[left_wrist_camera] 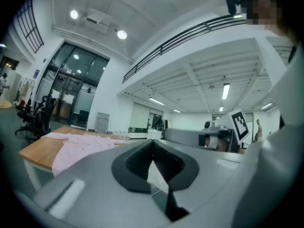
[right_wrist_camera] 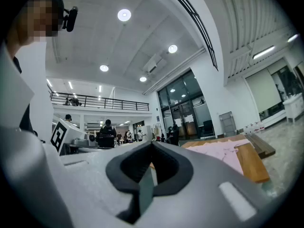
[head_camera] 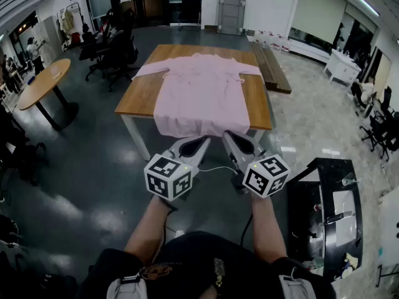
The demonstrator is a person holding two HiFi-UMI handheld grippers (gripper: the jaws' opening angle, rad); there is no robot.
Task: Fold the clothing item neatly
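The pale pink shirt (head_camera: 202,92) lies flat on the wooden desk (head_camera: 140,92), long axis running away, straight ahead of both grippers. Left gripper (head_camera: 192,146) and right gripper (head_camera: 235,143) hover near the hem, equally close, jaws pressed together, empty.

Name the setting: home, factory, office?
Probably a large open-plan office or lab hall. There are office chairs and a round table, a mezzanine railing overhead, and tall glass doors. The shirt lies on a wooden table mid-floor.
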